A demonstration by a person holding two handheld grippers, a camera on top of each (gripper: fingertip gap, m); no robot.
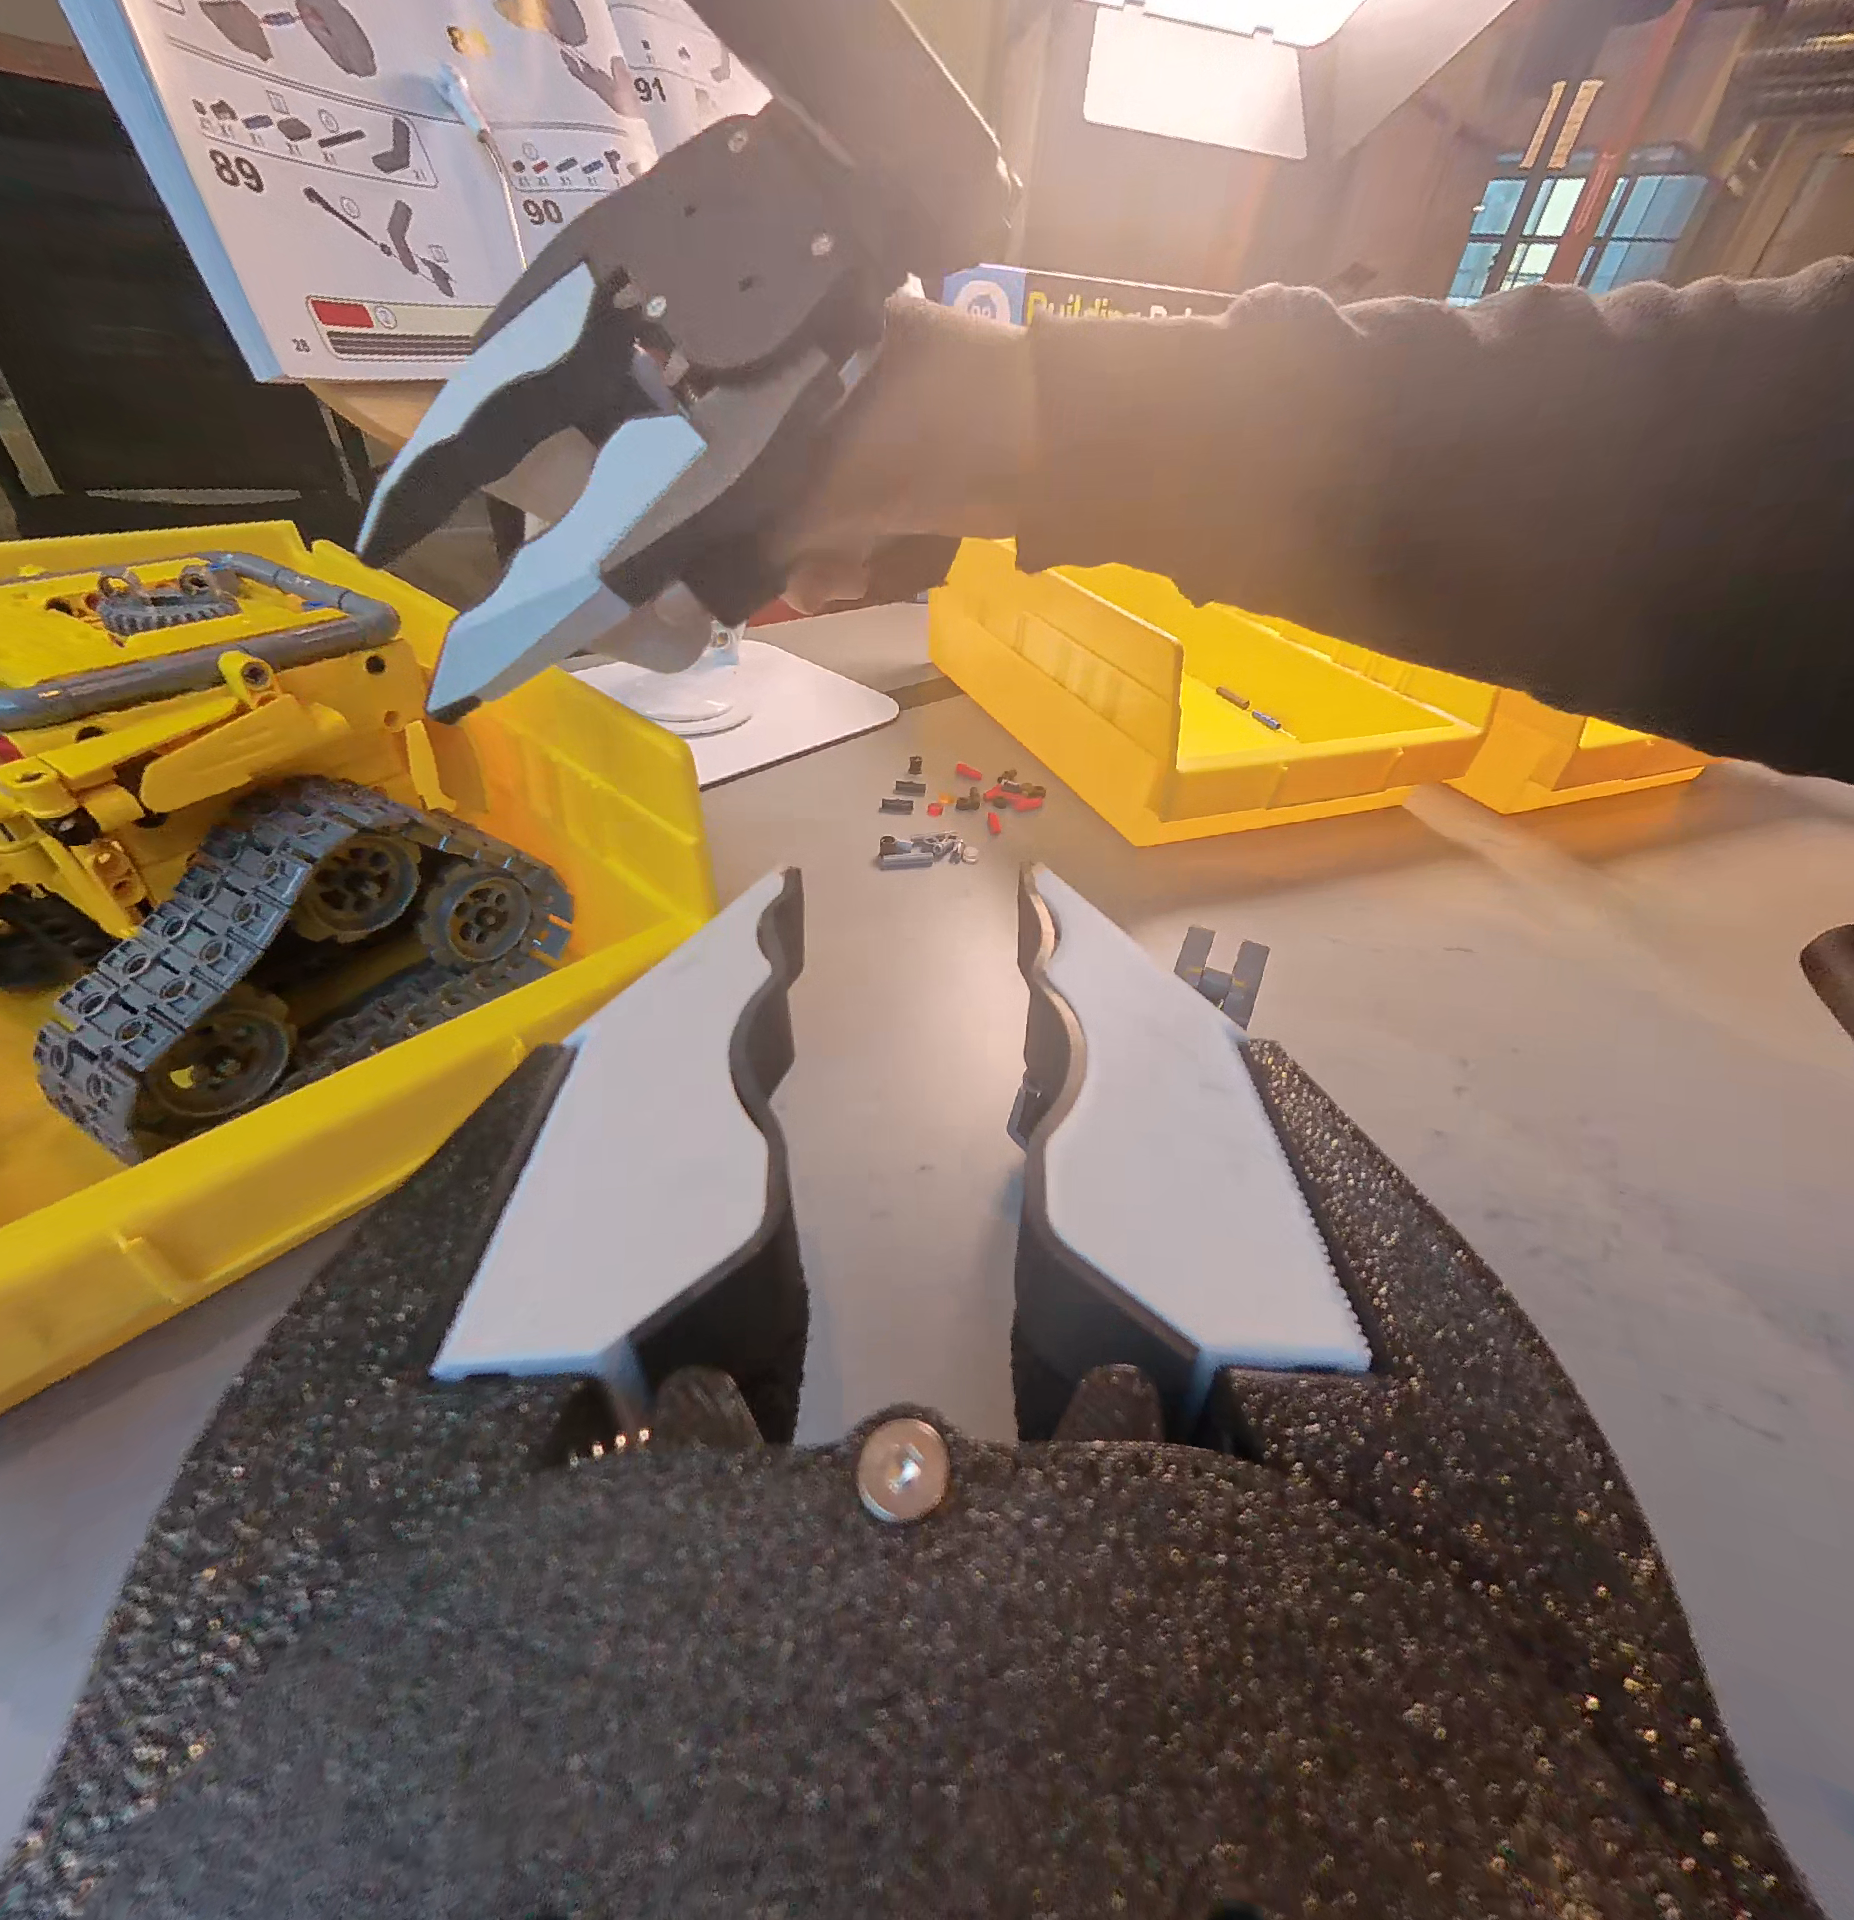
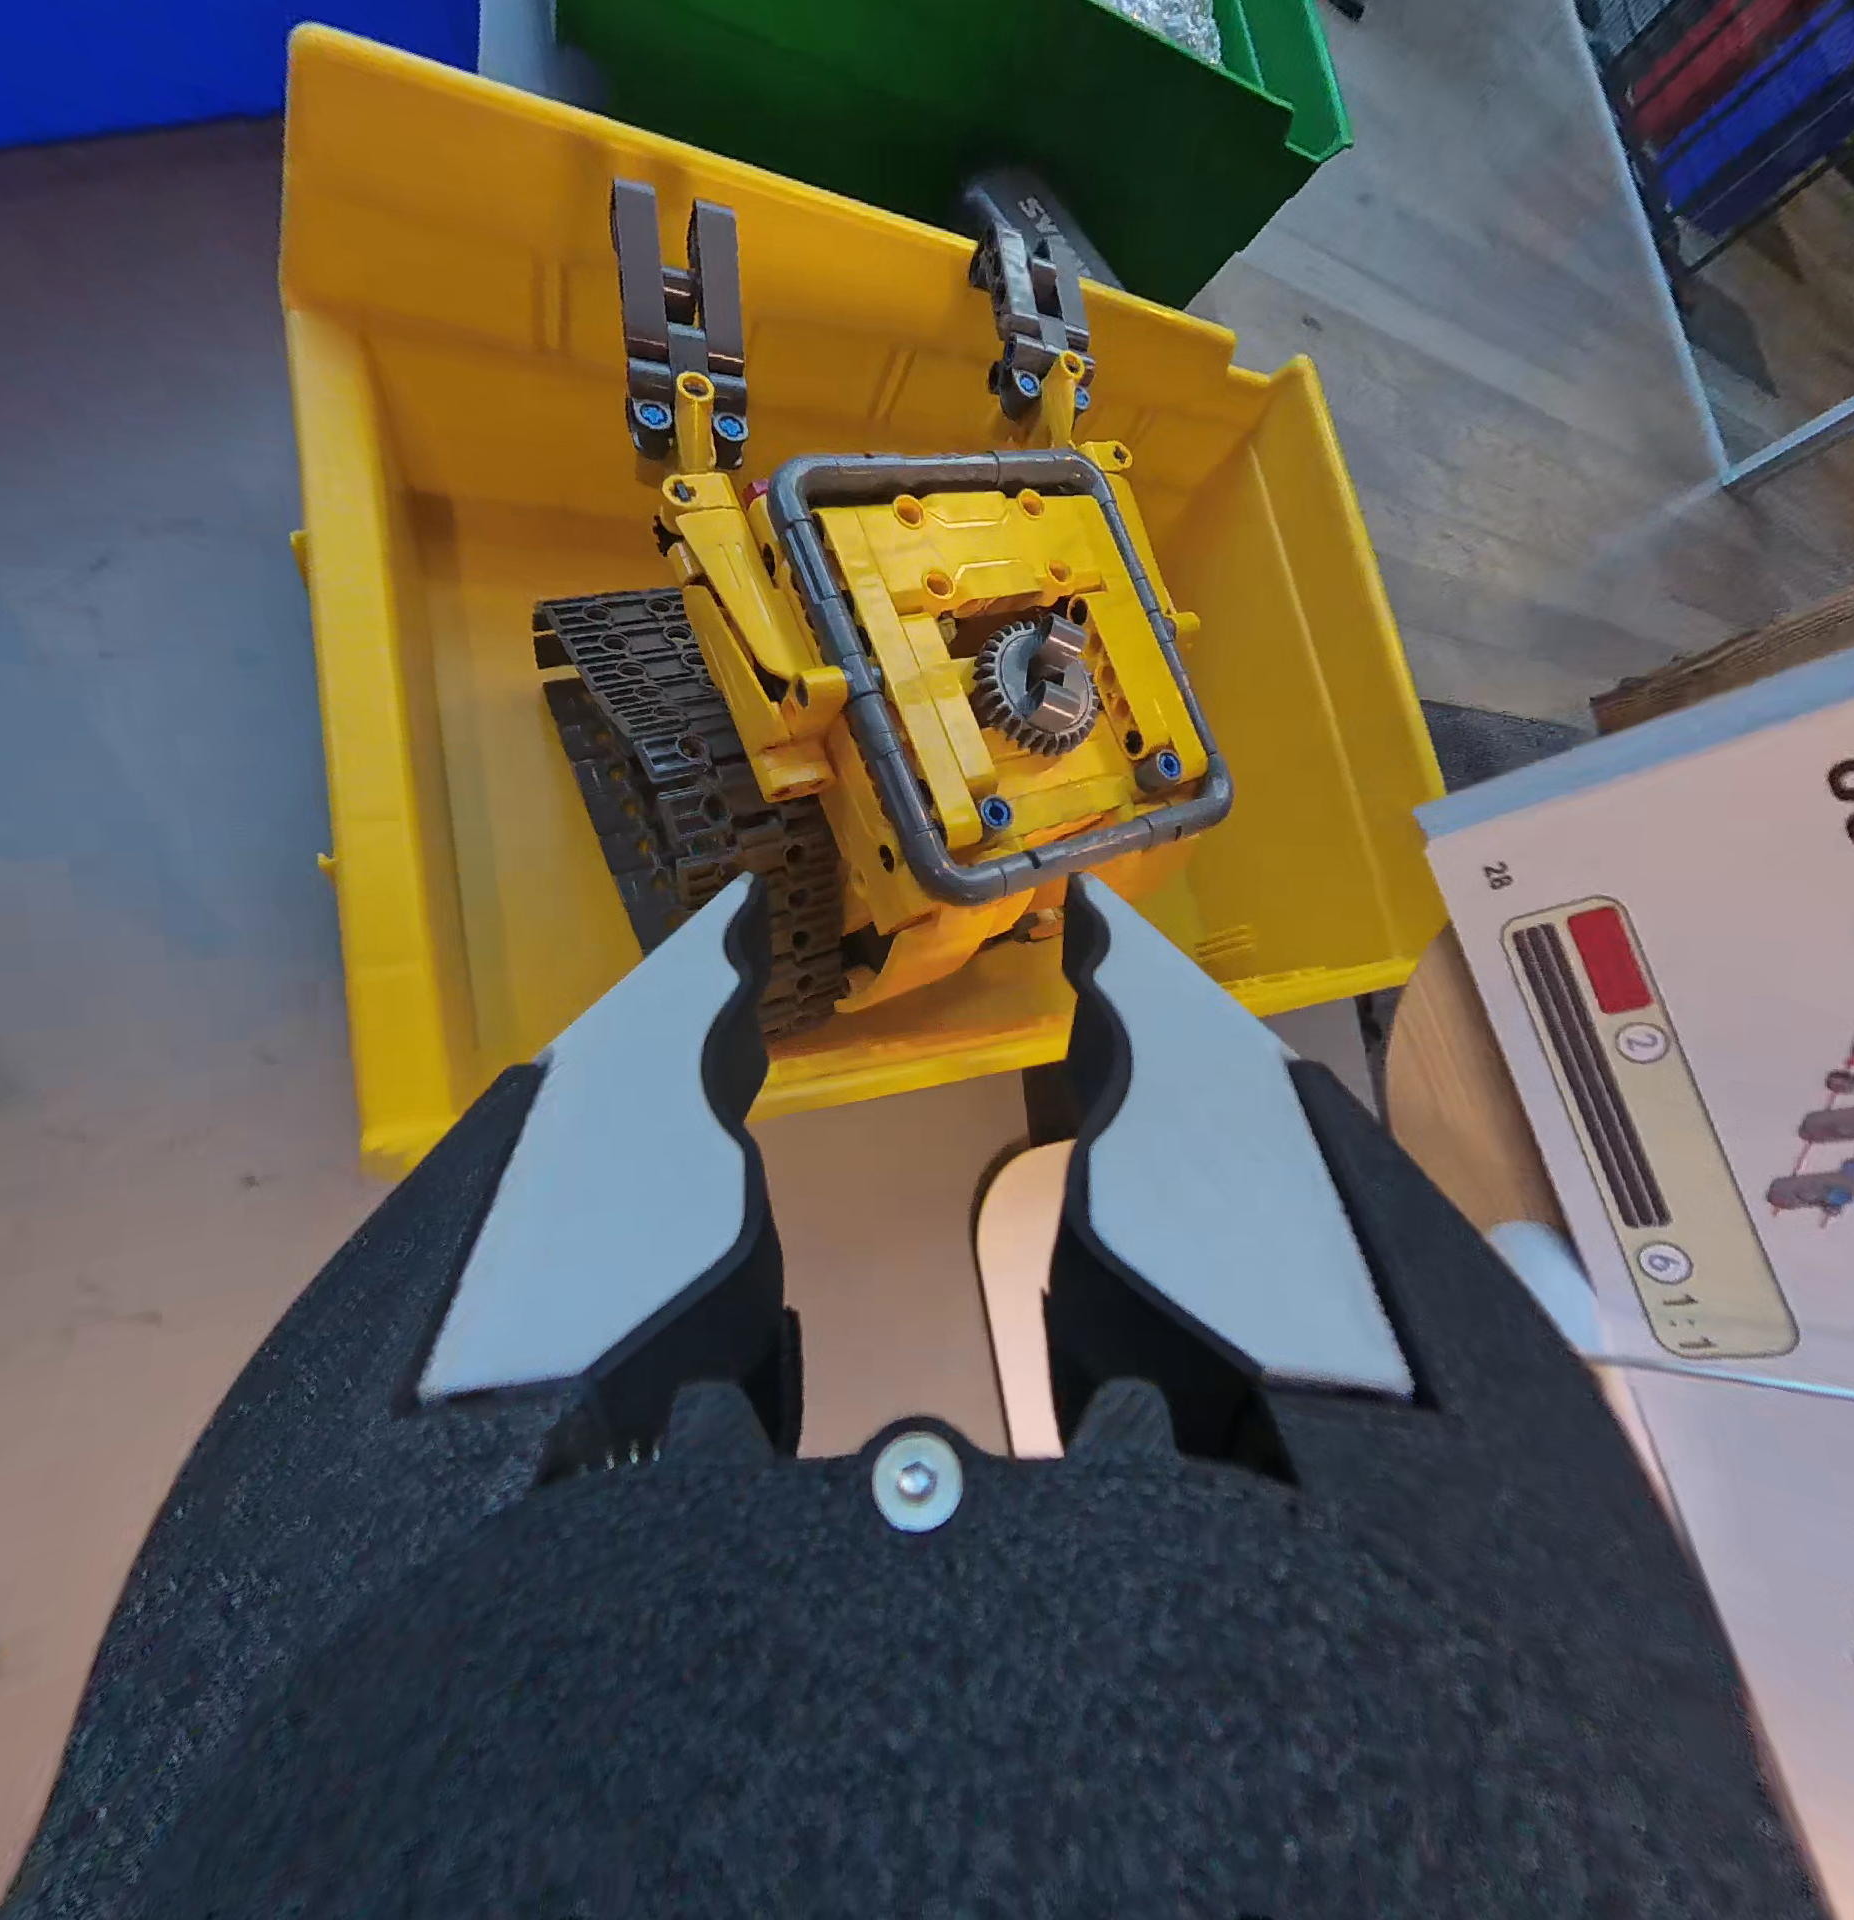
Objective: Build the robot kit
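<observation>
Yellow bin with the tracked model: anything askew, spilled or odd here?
Mild only. The tracked model sits skewed in its yellow bin, not square to the walls. Small loose parts lie scattered on the table outside the trays. Right gripper is open above the model; left gripper is open, empty. No damage visible.

the left wrist view sits low, near the table (image 1: 1318, 1195), facing forward across it, with the yellow bin (image 1: 279, 1195) close at its left. the right wrist view looks steeply down from above into that bin (image 2: 383, 831). both share the bin, its tracked model (image 1: 227, 831) (image 2: 954, 675) and the instruction sheet (image 1: 383, 208) (image 2: 1681, 1039).
</observation>
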